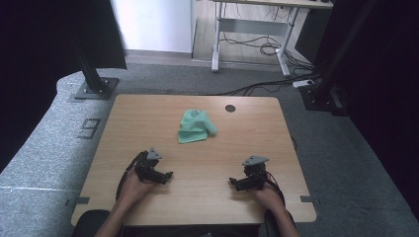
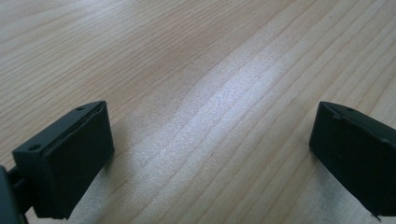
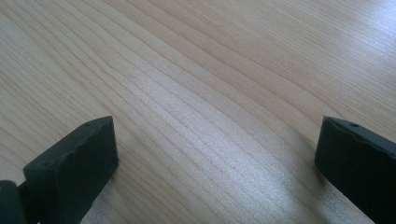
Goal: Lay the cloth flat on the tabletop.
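Note:
A crumpled green cloth (image 1: pixel 195 126) lies on the wooden table (image 1: pixel 148 113), a little behind its middle. My left gripper (image 1: pixel 167 176) rests low over the near left part of the table, pointing inward to the right, well short of the cloth. My right gripper (image 1: pixel 233 183) rests over the near right part, pointing inward to the left. In the left gripper view the left gripper (image 2: pixel 210 135) stands open, with bare wood between its jaws. The right gripper (image 3: pixel 215 149) in its own view is also open over bare wood.
A round dark hole (image 1: pixel 230 108) sits near the table's far edge. Grey carpet (image 1: pixel 44 148) surrounds the table. Black frame posts on base plates (image 1: pixel 94 89) stand at the far left and far right. A desk frame with cables (image 1: pixel 257 47) stands behind.

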